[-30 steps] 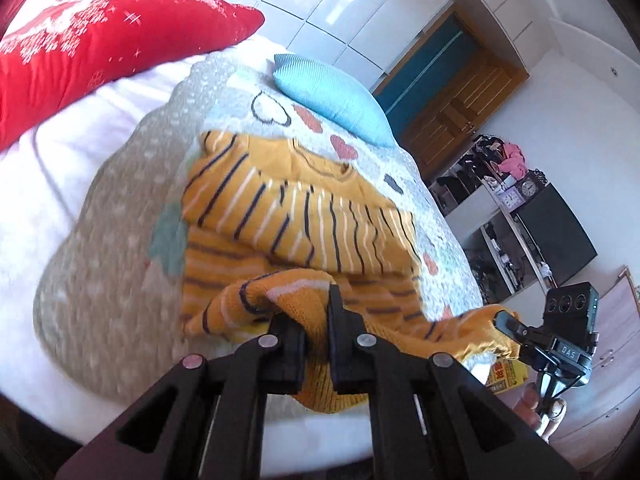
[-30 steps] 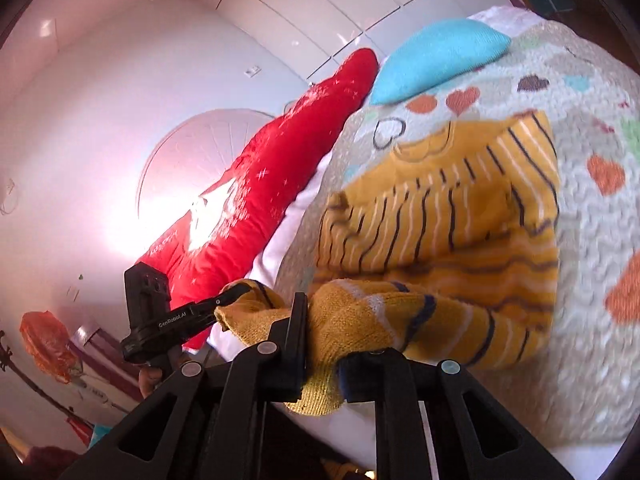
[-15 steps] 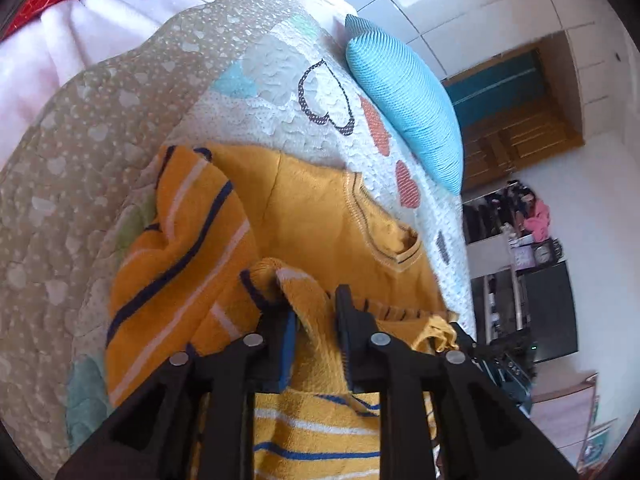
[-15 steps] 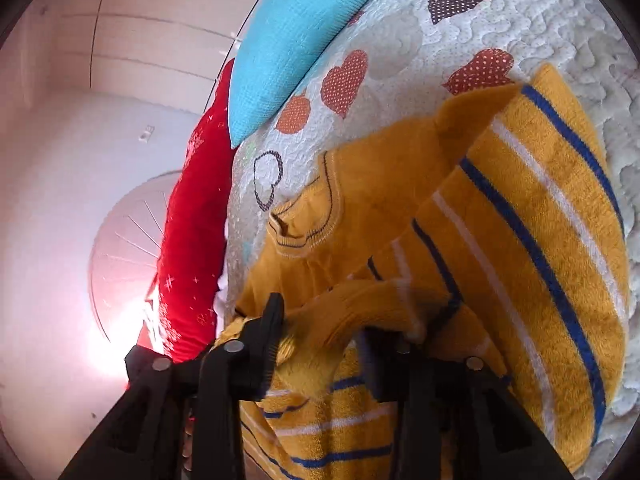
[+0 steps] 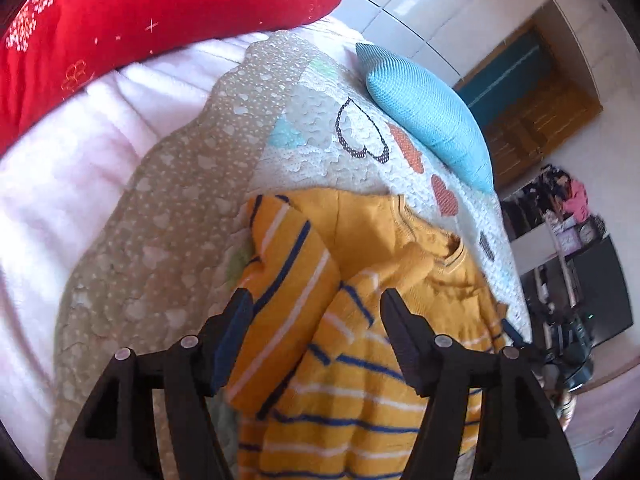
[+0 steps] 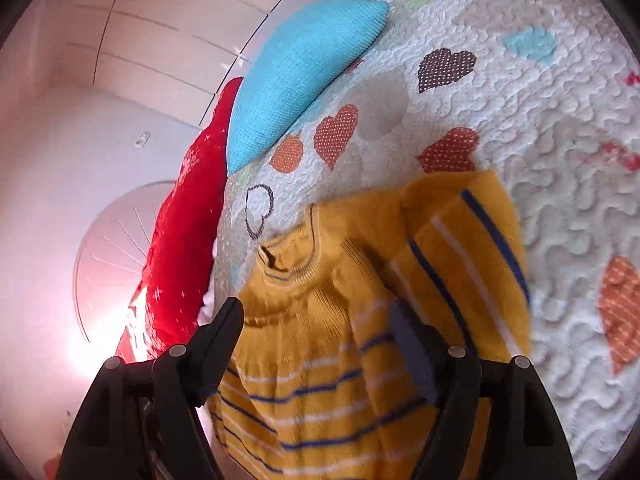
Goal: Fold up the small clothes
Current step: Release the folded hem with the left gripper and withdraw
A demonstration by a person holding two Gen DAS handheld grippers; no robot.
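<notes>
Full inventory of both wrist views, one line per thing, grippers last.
sweater: 1, mustard with blue and white stripes, folded on the quilt, under both grippers
quilt: 1, white and beige with hearts, spread over the bed
blue pillow: 1, light blue, on the quilt beyond the sweater
red pillow: 1, red with white snowflakes, at the bed's far edge
pink sheet: 1, pale pink, beside the quilt
door: 1, wood, back wall
shelf: 1, cluttered, near the door
left gripper: 1, black, open over the sweater, jaws just opened
right gripper: 1, black, open over the sweater, jaws just opened
</notes>
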